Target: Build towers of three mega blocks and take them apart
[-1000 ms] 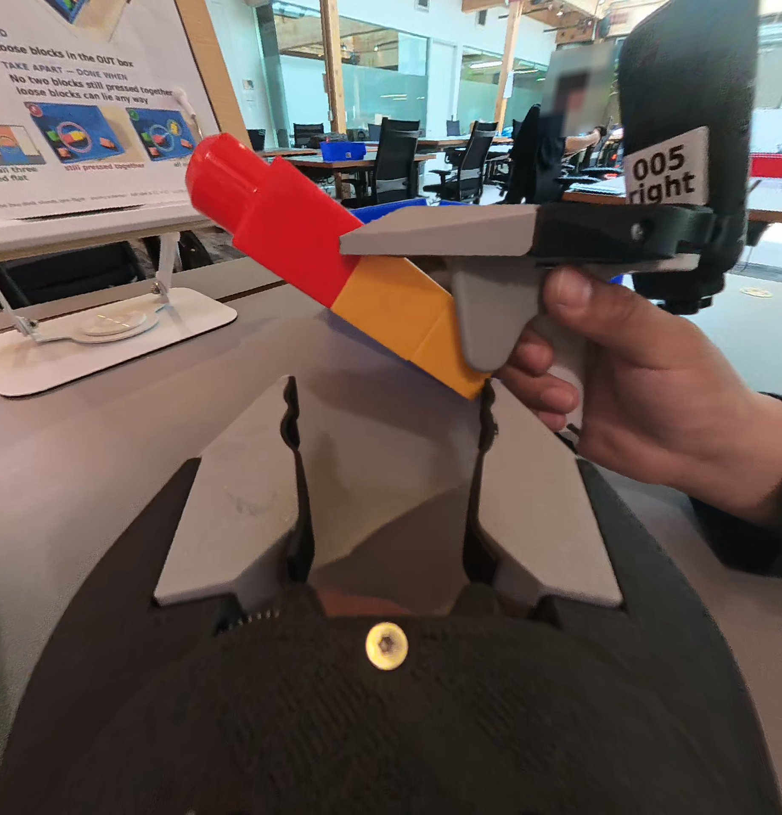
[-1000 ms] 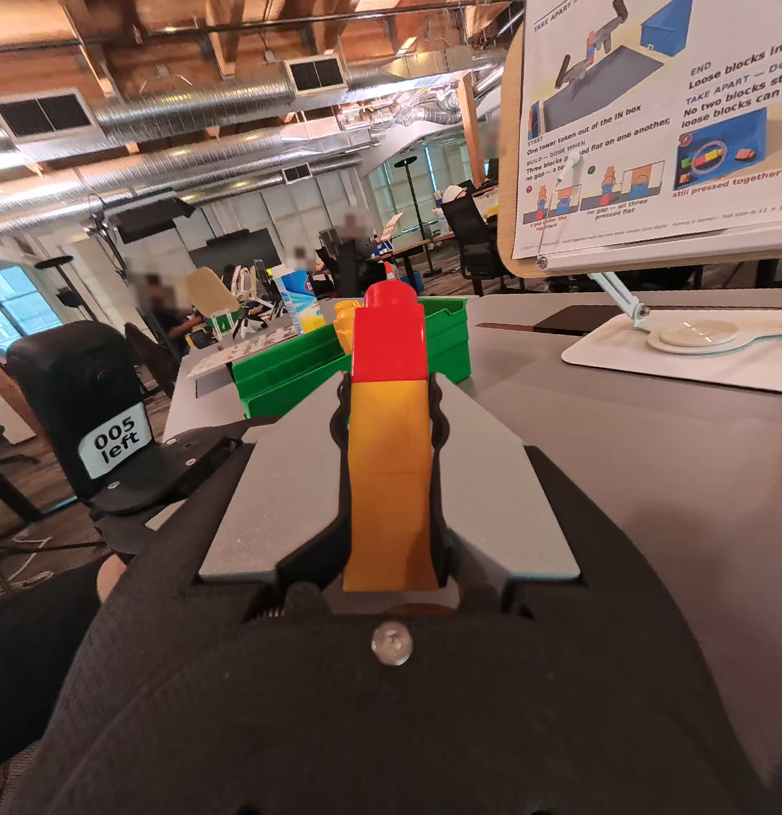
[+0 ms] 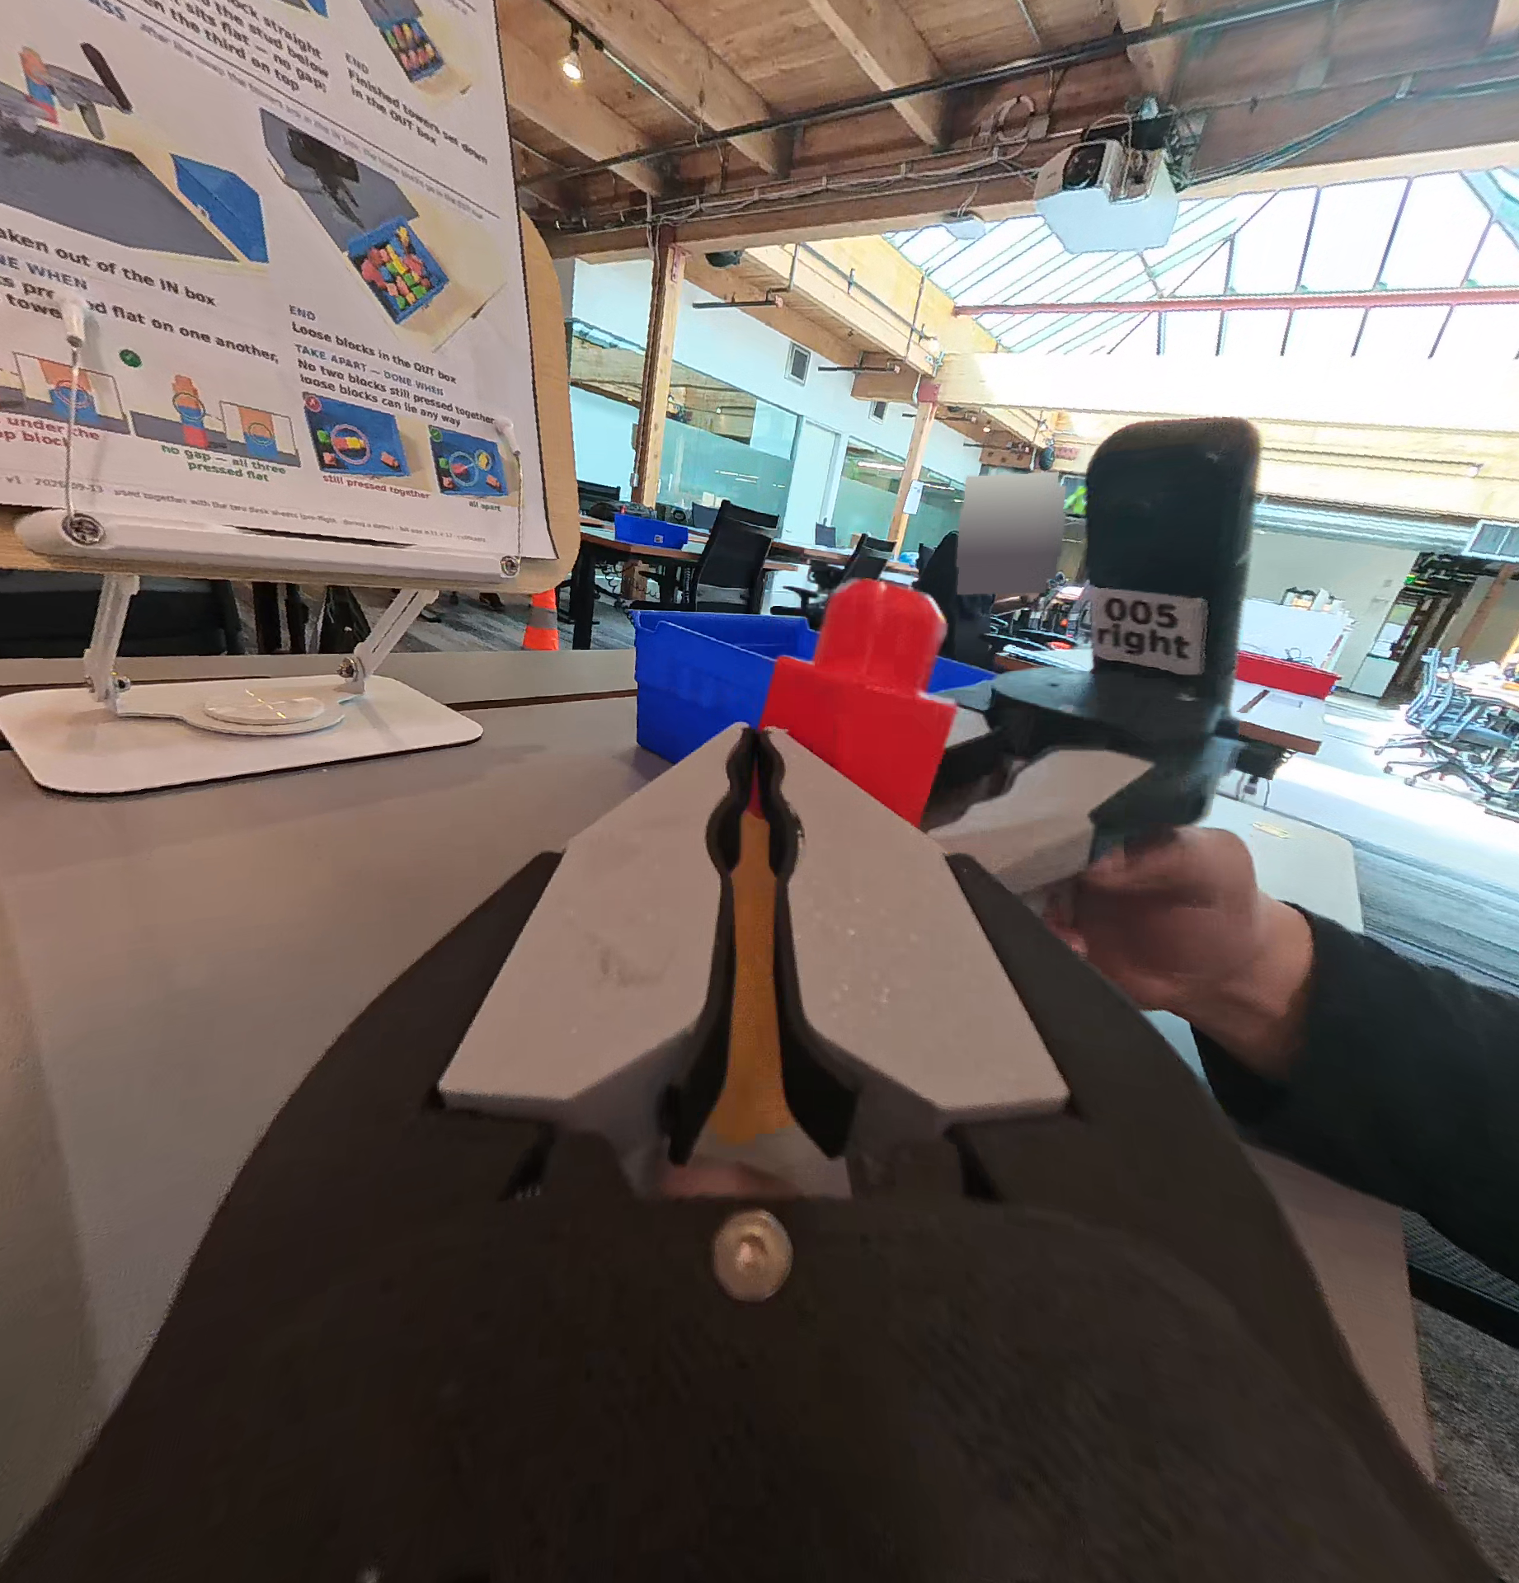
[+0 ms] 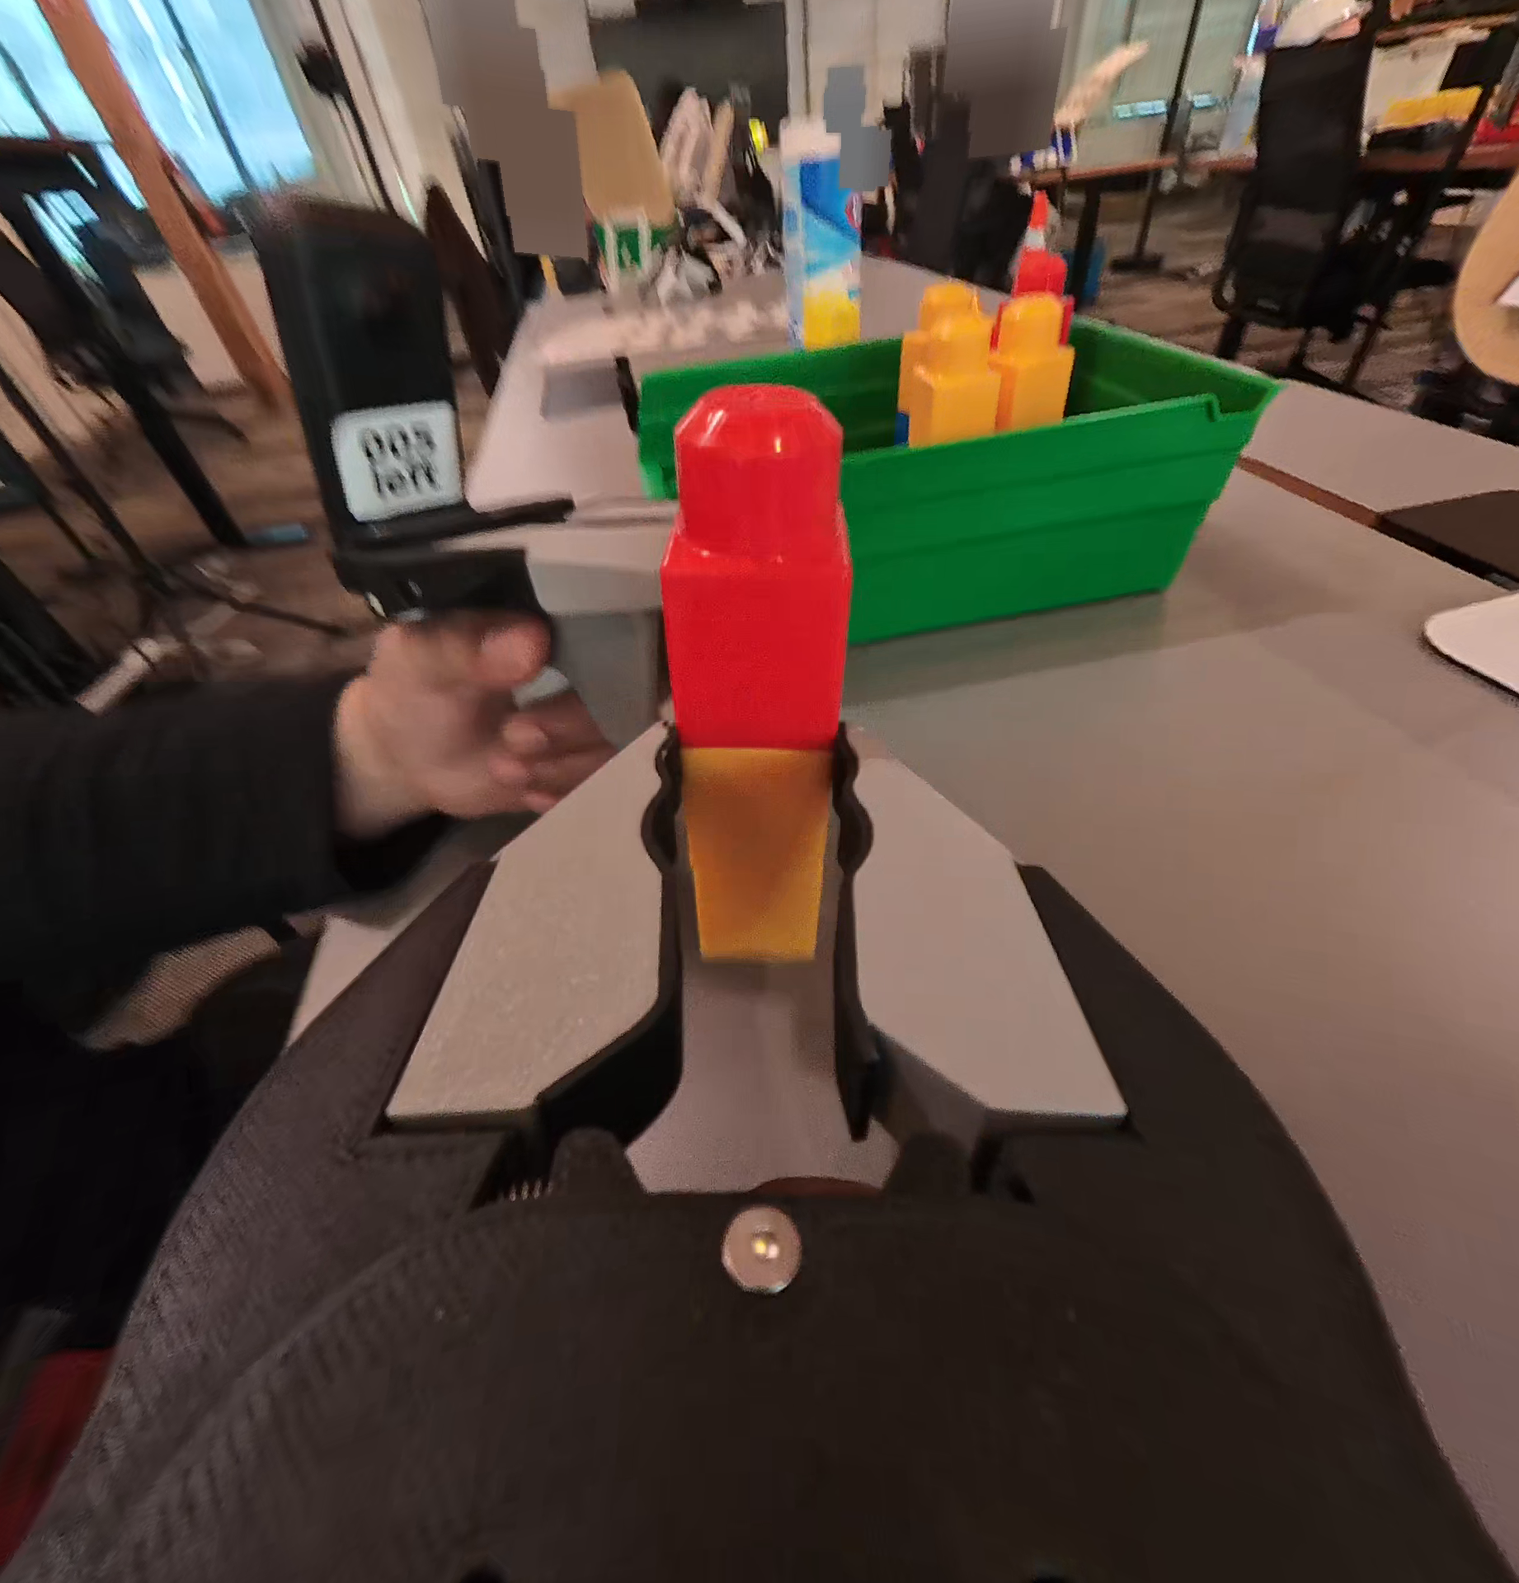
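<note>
Fingers of right gripper (image 4: 756, 771) clamp orange block (image 4: 756, 857) w/ red block (image 4: 756, 617) on top, frame centre; left gripper (image 3: 760, 771) fingers pinch same orange block (image 3: 752, 985)

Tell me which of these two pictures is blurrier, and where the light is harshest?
Right wrist view: the hand and the other black gripper's body are smeared, while the red plastic block and green plastic bin stay fairly sharp. Left wrist view: mostly crisp, with the skylights blown out white at upper right and straight lines bowed near the edges.

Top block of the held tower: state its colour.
Red, clearest in the right wrist view.
</note>
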`<act>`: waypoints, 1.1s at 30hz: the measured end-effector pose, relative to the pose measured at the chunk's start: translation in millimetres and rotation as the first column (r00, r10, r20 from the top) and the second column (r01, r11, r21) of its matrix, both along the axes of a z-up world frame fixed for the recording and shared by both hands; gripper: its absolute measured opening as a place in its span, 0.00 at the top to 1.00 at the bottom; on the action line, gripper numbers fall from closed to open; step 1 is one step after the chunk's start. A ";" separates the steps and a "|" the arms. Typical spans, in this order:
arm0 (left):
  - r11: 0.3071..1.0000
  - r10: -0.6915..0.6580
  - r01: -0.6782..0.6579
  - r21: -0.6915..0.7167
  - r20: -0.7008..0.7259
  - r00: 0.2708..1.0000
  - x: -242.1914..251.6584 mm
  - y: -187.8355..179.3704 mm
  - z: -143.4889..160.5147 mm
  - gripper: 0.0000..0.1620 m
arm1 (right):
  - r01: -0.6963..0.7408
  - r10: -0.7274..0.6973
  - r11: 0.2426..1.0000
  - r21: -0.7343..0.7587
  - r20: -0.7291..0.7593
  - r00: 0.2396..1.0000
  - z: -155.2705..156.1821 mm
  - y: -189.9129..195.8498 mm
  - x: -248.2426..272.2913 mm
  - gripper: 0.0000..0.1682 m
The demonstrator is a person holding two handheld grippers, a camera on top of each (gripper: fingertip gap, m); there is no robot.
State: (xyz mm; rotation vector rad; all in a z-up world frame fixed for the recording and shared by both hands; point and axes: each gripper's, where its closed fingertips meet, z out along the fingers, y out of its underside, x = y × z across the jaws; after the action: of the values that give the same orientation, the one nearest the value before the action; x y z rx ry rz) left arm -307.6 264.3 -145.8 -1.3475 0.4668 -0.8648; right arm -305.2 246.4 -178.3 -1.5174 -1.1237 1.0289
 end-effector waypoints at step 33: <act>0.993 0.104 -0.075 0.096 -0.350 0.931 27.4 0.3 -29.7 0.53 | 0.175 -0.180 0.983 -0.049 -0.126 0.976 19.1 25.6 13.9 0.82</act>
State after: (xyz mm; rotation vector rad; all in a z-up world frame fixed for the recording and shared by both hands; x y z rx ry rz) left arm -280.2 264.6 -175.5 -1.4432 0.7062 -0.5202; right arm -291.2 272.0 -159.3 -1.5275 -0.8655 1.0151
